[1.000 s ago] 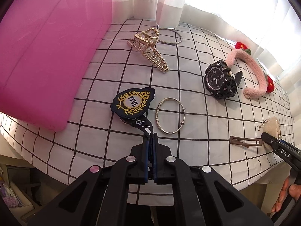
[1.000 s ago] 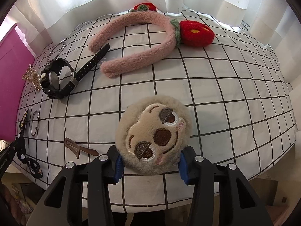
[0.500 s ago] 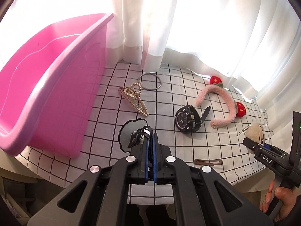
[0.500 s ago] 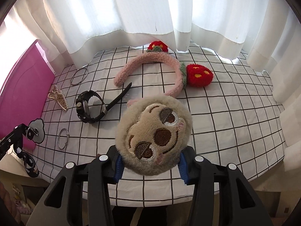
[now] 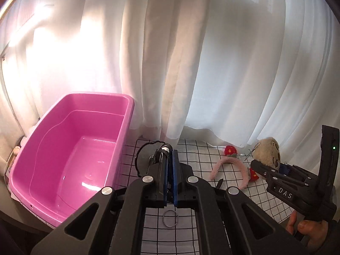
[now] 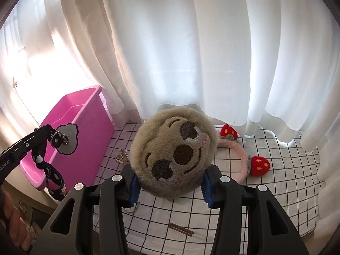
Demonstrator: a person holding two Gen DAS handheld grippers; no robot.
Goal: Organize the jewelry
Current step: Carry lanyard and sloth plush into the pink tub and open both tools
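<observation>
Both loads are up off the checked desk [image 6: 265,193] and on their way to the pink tub [image 5: 70,157]: my left claw [image 5: 169,176] is clenched on the dark strap of a badge keyring [image 6: 65,139], whose flat badge stands just past the fingertips, while my right claw [image 6: 170,188] grips a plush sloth charm [image 6: 174,153] between its blue pads [image 6: 134,188]. The carry is the step in hand, I judge; what comes next is to swing each piece left over the tub's near rim and let it drop into the bare bottom. The tub sits at the left edge of the desk, its far wall close to the white curtain [image 5: 191,63], so the clear way in is from above and from the right. Still lying on the cloth are a pink headband with red strawberries [image 6: 240,155], a gold hair clip [image 6: 122,156] near the tub, a thin bangle [image 5: 170,218] under my left claw, and a brown hairpin [image 6: 181,229] near the front edge.
</observation>
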